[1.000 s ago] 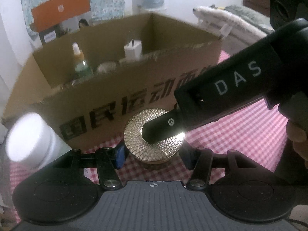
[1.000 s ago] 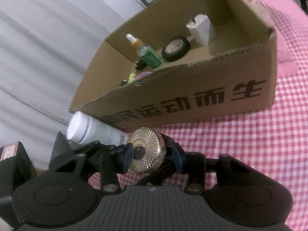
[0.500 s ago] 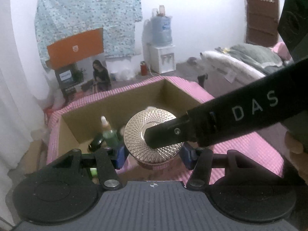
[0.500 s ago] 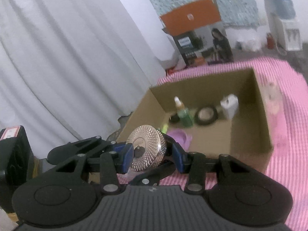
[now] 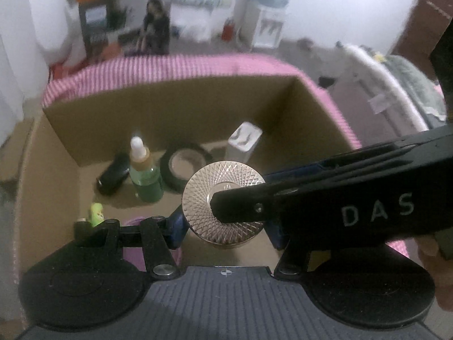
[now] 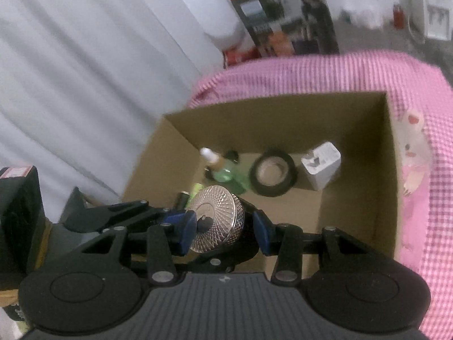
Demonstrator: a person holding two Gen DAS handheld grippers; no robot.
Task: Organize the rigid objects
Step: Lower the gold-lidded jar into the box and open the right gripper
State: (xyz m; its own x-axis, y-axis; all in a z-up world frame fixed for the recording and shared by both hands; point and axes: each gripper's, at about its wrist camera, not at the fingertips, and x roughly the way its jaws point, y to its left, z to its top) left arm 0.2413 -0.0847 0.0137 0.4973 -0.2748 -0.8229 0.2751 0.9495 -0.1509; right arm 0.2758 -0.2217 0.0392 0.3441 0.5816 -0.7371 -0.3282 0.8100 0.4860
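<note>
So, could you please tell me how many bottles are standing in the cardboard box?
1: a green dropper bottle with a white tip, left of the black tape roll. Others may be hidden.

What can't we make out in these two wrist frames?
- Gold jar, left wrist view: body under the lid hidden; right gripper's finger covers the centre.
- Purple item: left gripper linkage covers most of it.
- Cardboard box, right wrist view: near wall hidden behind the gripper body.
- White charger: markings blurred.
</note>
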